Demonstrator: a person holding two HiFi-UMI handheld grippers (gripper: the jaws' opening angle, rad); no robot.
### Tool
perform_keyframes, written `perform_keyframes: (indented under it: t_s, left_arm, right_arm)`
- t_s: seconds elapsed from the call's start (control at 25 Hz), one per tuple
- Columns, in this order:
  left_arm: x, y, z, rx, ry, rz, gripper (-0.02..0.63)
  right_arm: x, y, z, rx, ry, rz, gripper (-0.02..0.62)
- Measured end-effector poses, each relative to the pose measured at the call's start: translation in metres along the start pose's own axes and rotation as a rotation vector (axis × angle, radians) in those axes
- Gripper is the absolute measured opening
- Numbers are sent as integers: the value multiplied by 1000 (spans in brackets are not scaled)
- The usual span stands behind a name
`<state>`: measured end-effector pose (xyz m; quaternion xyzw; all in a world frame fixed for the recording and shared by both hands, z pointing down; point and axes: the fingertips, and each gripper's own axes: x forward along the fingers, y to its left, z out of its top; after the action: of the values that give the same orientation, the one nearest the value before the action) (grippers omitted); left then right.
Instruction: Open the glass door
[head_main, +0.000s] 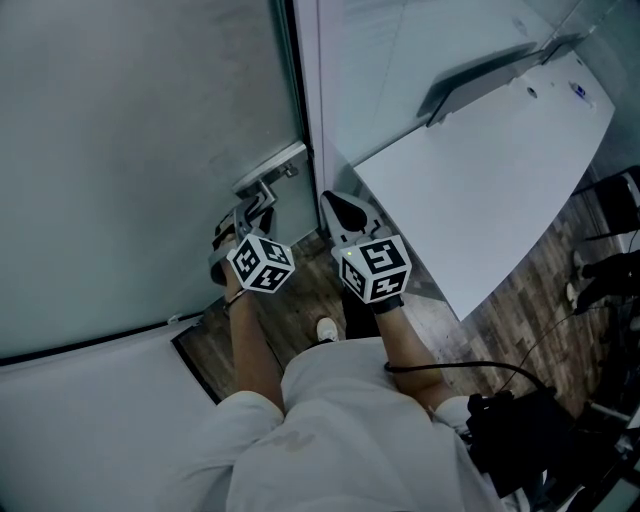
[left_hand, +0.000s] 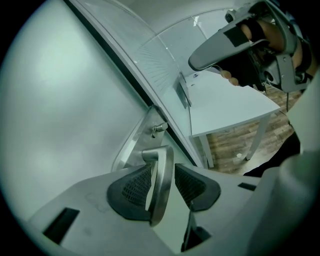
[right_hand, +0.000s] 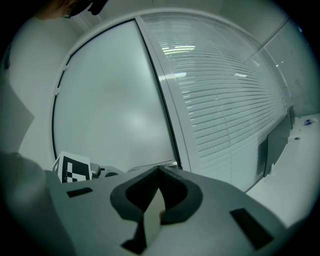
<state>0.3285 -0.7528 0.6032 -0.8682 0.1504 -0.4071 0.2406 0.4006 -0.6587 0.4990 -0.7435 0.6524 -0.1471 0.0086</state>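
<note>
Glass door (head_main: 140, 150), frosted, fills the left and far side of the scene. Its right edge is seen lying against the door frame (head_main: 308, 100), w/ only a dark seam between and no gap, so the door is judged not yet swung.

White table (head_main: 490, 190) is set well to the right, beyond a fixed pane w/ blinds (right_hand: 225, 100). It is not involved.

Right gripper (right_hand: 159, 175) is held just right of the left one, in front of the frame. Its fingers are pressed together on nothing.

Left gripper (head_main: 250, 215) is placed at the door's right edge. Its pads are pinched on the metal lever handle (left_hand: 162, 185) near their tips, w/ the lever running down between them.

Progress: approach and grasp are judged done. Whether the lever is already pushed down can't be told. Still left, approx.: the lever is to be turned, the latch freed, and the door swung open. Which way it swings can't be told. Task is judged early, maybe a third through.
</note>
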Motion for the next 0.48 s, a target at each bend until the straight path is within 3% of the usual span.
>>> perform_keyframes:
  t_s: [0.28, 0.48]
  left_arm:
    - [2, 0, -2, 5, 19, -22, 124]
    - [-1, 1, 1, 18, 1, 13, 123]
  right_arm:
    - [-4, -13, 4, -4, -5, -17, 2]
    - [-5, -13, 5, -4, -2, -13, 2]
